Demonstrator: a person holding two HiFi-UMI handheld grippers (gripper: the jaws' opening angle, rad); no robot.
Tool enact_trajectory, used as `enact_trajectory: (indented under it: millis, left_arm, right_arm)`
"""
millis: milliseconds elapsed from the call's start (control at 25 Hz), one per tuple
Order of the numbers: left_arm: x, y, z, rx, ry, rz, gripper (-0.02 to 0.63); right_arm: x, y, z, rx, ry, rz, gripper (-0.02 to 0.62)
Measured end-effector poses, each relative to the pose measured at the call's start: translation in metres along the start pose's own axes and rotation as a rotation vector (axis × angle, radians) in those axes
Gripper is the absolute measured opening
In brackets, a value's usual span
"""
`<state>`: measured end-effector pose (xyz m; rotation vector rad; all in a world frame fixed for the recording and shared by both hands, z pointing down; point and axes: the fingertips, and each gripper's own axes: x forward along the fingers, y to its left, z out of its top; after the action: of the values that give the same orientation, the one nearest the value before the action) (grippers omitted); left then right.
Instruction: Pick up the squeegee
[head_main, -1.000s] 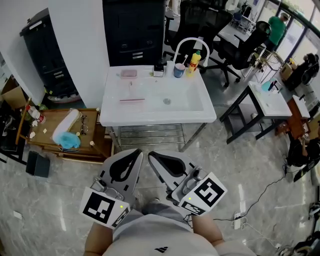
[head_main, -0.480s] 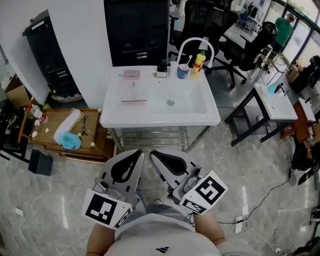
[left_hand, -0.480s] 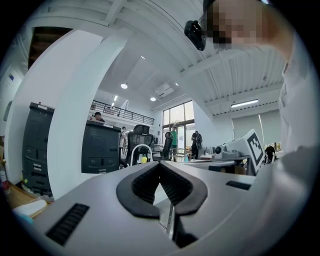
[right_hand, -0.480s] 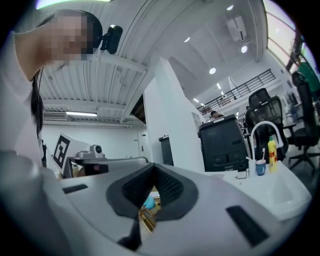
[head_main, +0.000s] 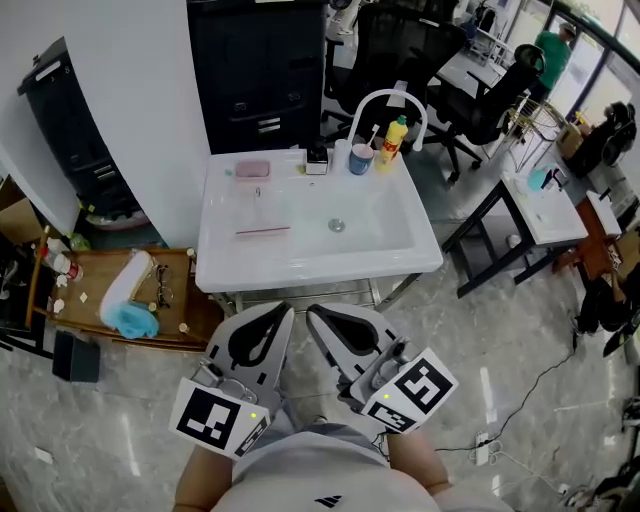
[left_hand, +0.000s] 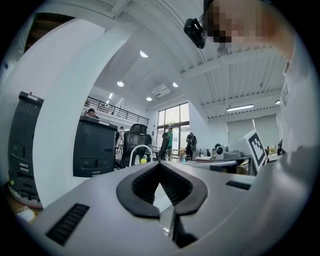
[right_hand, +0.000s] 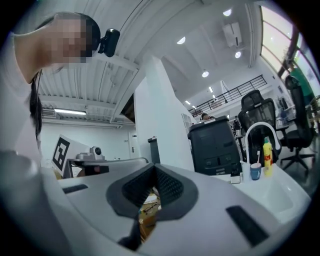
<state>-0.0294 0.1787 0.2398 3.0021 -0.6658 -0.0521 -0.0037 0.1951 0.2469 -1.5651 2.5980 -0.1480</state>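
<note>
The squeegee (head_main: 261, 229), a thin reddish blade with a pale handle pointing away from me, lies in the left half of the white sink (head_main: 310, 262) in the head view. Both grippers hang level in front of the sink's near edge, short of it and below its rim. My left gripper (head_main: 281, 312) is shut with nothing in it; in its own view the black pads (left_hand: 143, 183) meet at the tip. Beside it, my right gripper (head_main: 311, 312) is also shut and empty, and its tip (right_hand: 154, 168) is closed. The squeegee does not show in either gripper view.
At the sink's back stand a pink soap (head_main: 251, 169), a small black item (head_main: 317, 155), a blue cup (head_main: 360, 160), a yellow bottle (head_main: 393, 138) and an arched tap (head_main: 388, 98). A low wooden table (head_main: 95, 270) with a blue cloth (head_main: 131, 320) sits left, another table (head_main: 540, 215) right.
Both grippers have moved forward together toward the sink, which now sits nearer and larger in the head view. Their jaws stayed shut.
</note>
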Motion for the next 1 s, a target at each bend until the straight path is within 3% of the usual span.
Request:
enact_trajectory:
  millis: [560, 1000]
  left_arm:
    - [0.028, 0.128, 0.011, -0.002, -0.011, 0.010, 0.006]
    - [0.039, 0.190, 0.009, -0.031, -0.019, -0.012, 0.006]
  right_arm:
    - [0.123, -0.037, 0.003, -0.001, 0.002, -0.014, 0.009]
    - [0.174, -0.057, -0.002, 0.005, 0.024, -0.066, 0.009]
